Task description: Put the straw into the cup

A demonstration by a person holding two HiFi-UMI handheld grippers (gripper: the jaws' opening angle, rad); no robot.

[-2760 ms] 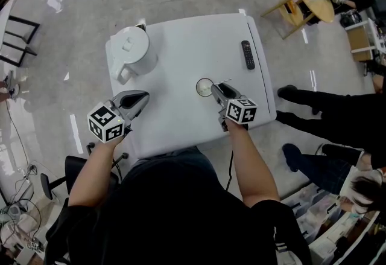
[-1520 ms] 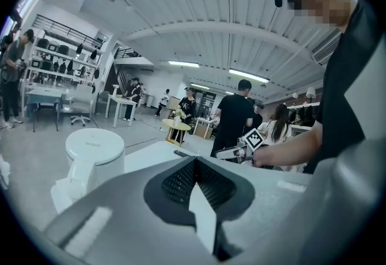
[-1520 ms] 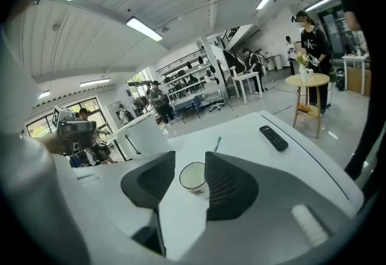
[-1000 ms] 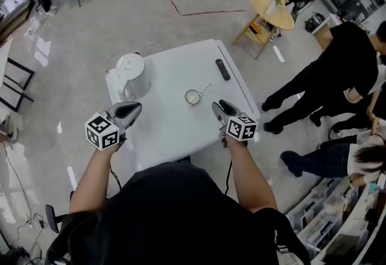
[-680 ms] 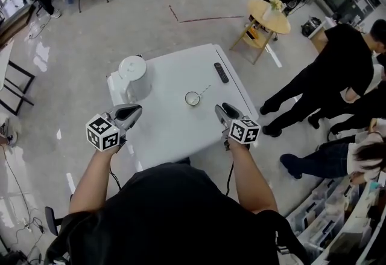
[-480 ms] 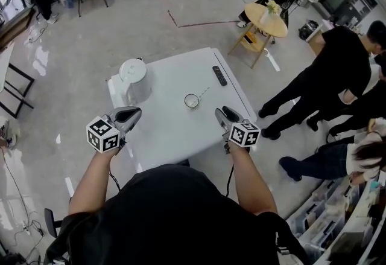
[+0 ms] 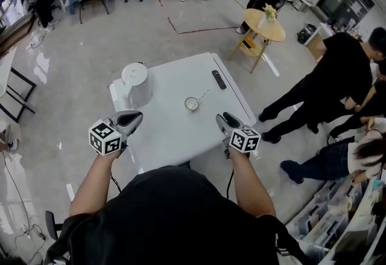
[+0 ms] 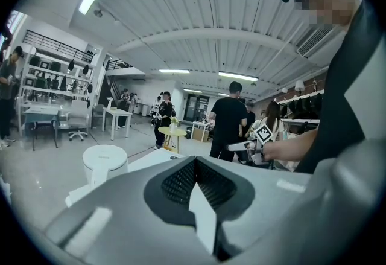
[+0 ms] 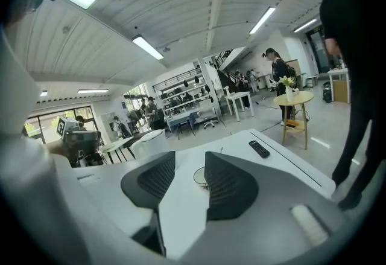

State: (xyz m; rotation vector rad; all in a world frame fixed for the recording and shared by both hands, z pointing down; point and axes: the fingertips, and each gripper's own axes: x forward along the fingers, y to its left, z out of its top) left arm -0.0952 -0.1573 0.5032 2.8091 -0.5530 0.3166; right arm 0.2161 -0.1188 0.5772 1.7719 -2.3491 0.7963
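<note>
A small white cup (image 7: 192, 103) stands near the middle of the white table (image 7: 163, 131). A thin straw (image 7: 204, 94) leans out of it toward the far right. My left gripper (image 7: 139, 115) hovers over the table's near left edge, apart from the cup; in the left gripper view its jaws (image 8: 196, 160) meet at the tip, shut and holding nothing. Over the near right edge my right gripper (image 7: 222, 118) hangs short of the cup. Its jaws stand open and empty, and the cup (image 9: 202, 176) and straw (image 9: 221, 150) show through the gap.
A white kettle (image 7: 136, 83) stands at the table's far left corner and a black remote (image 7: 218, 79) lies at the far right. People in black (image 7: 319, 83) stand close to the table's right side. A round yellow table (image 7: 265, 23) is beyond.
My right gripper has drawn back from the cup toward the near edge, leaving the straw in the cup. The head view has risen and pulled away; the left gripper has barely moved.
</note>
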